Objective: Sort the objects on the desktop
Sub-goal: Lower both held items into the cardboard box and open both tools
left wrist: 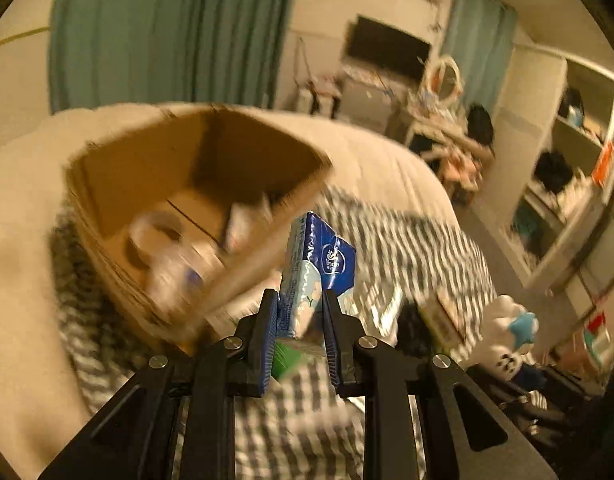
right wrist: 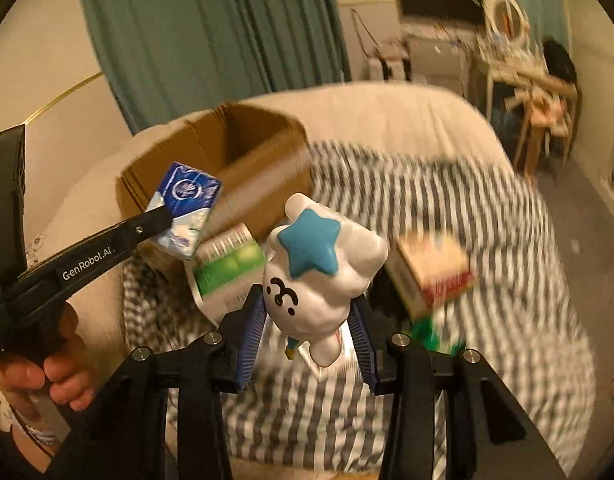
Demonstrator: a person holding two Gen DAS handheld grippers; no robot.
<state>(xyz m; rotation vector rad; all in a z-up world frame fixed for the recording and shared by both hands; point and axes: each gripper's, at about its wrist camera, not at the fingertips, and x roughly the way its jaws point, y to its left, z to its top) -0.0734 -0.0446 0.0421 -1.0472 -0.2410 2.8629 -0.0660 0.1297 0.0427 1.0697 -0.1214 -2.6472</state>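
Observation:
My left gripper (left wrist: pixel 298 300) is shut on a blue and white tissue pack (left wrist: pixel 319 272), held in the air just right of an open cardboard box (left wrist: pixel 155 160). The same tissue pack (right wrist: pixel 185 208) shows in the right wrist view, pinched by the left gripper (right wrist: pixel 165 216) in front of the cardboard box (right wrist: pixel 227 148). My right gripper (right wrist: pixel 307 312) is shut on a white cartoon figure with a blue star (right wrist: pixel 319 268), lifted above the bed. Inside the box lie a tape roll (left wrist: pixel 155 236) and blurred white items.
A striped blanket (right wrist: pixel 467 240) covers the bed. On it lie a green and white box (right wrist: pixel 227 268), a red and tan box (right wrist: pixel 435 272) and something green (right wrist: pixel 431 336). A hand (right wrist: pixel 47 368) holds the left gripper. Shelves (left wrist: pixel 567 160) stand at the right.

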